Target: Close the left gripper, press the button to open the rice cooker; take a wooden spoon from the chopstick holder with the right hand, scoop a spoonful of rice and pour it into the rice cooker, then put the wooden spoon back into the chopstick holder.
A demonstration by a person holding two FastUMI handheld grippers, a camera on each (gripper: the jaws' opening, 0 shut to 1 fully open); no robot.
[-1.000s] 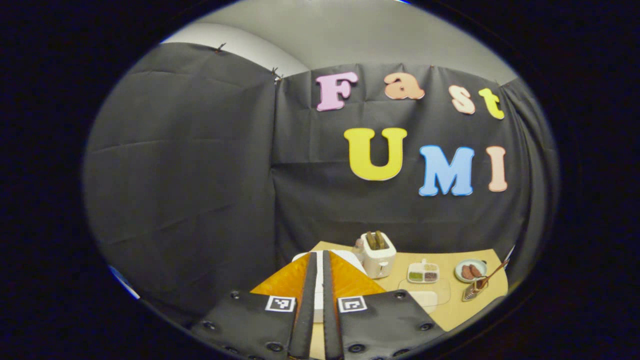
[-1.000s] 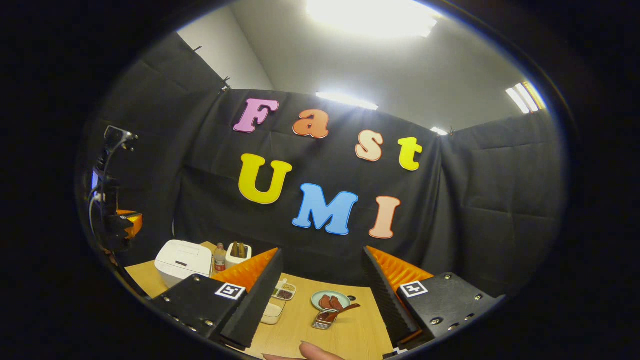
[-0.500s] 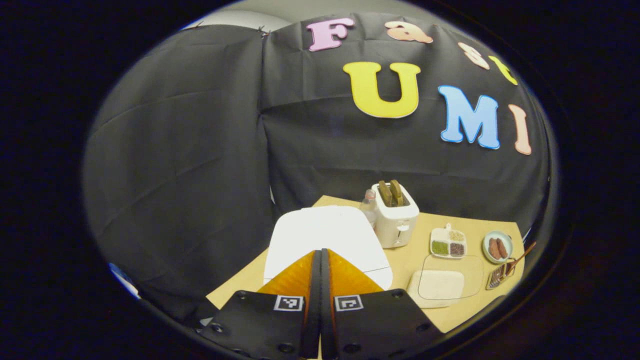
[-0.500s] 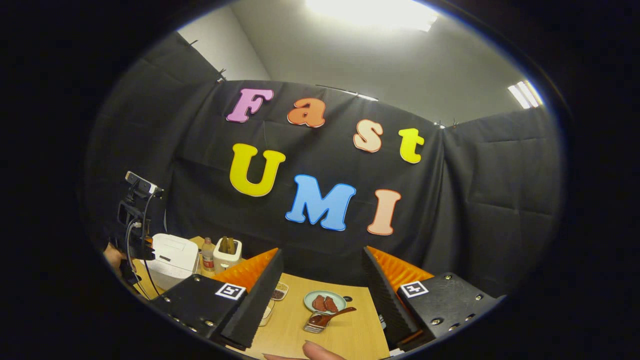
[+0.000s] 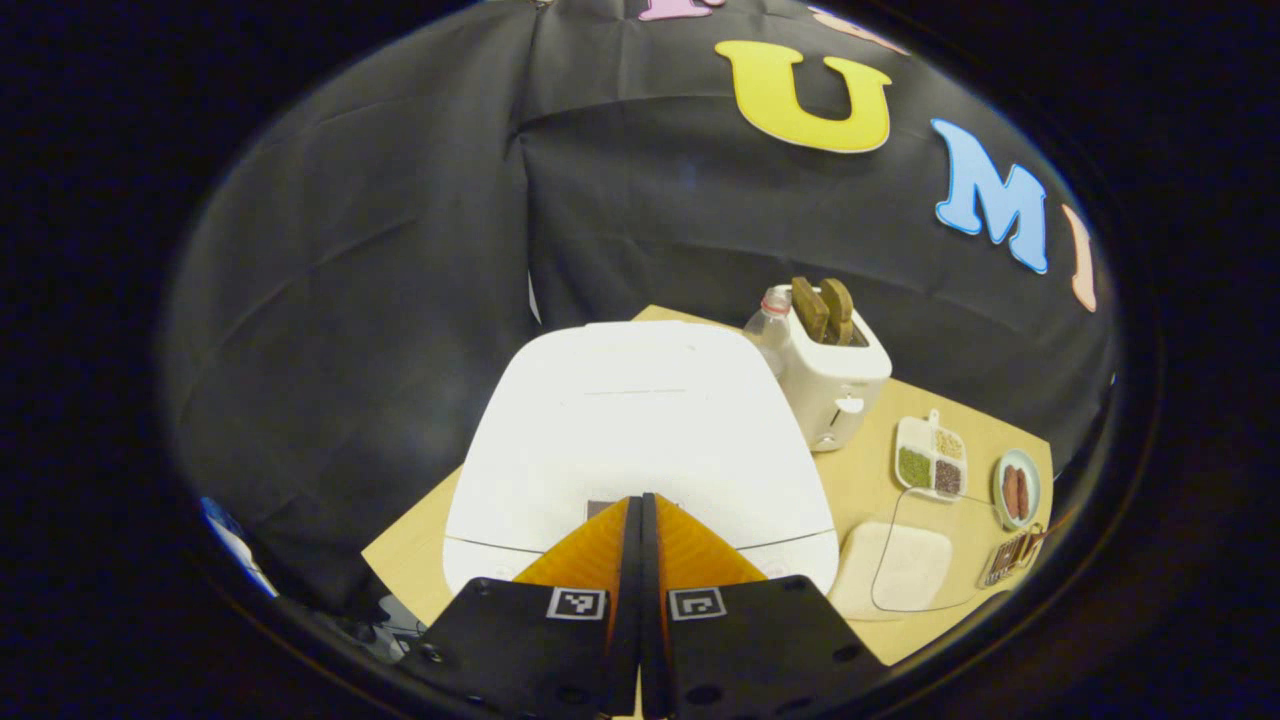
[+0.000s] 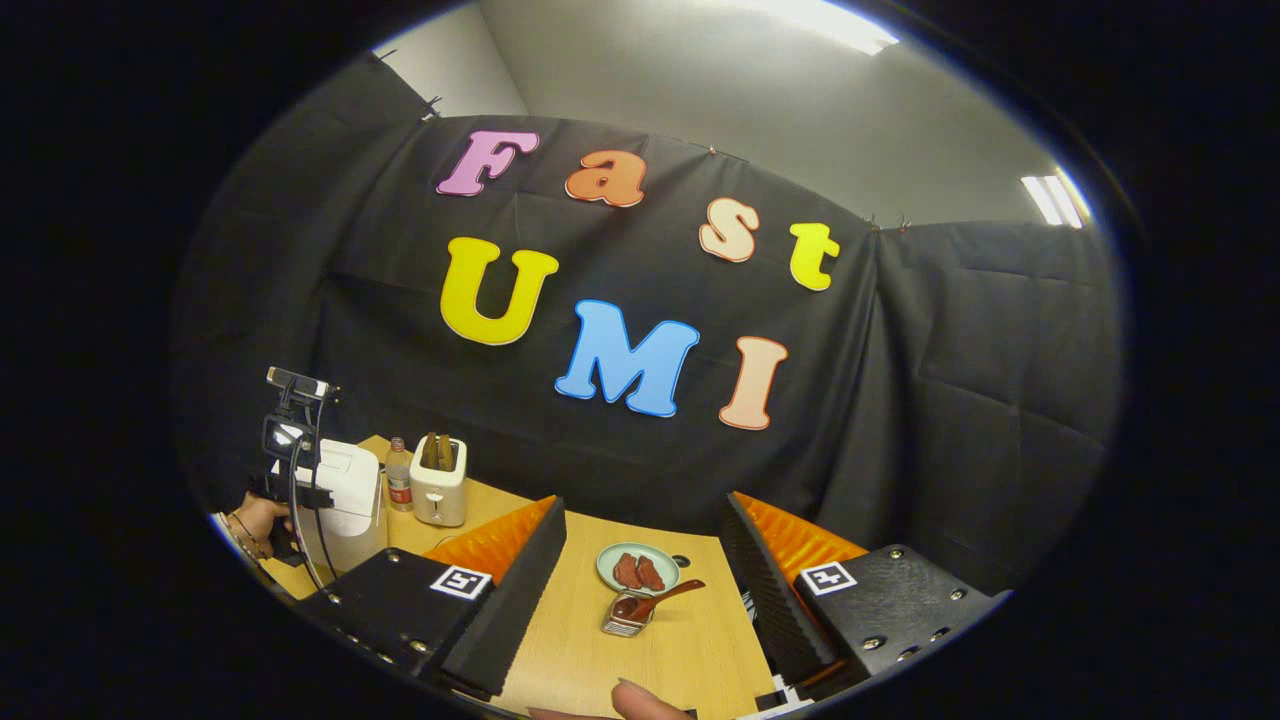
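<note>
The white rice cooker (image 5: 640, 430) stands with its lid down, directly under my left gripper (image 5: 640, 505). That gripper is shut with nothing in it, its tips just above a small dark panel at the lid's front edge. In the right gripper view the cooker (image 6: 345, 490) sits far left, with the left gripper (image 6: 290, 440) and a hand (image 6: 255, 515) beside it. My right gripper (image 6: 642, 510) is open and empty above the table. Ahead of it, the wooden spoon (image 6: 660, 603) leans in the metal chopstick holder (image 6: 622, 625). A clear box of rice (image 5: 895, 568) lies right of the cooker.
A white toaster (image 5: 835, 375) with two slices and a small bottle (image 5: 768, 325) stand behind the cooker. A divided dish of grains (image 5: 930, 458) and a plate of sausages (image 6: 637, 568) lie on the wooden table (image 6: 690, 660). A fingertip (image 6: 650, 700) shows at the bottom edge.
My left gripper has come down and forward over the rice cooker lid, still shut. The right gripper stays open and has shifted only slightly.
</note>
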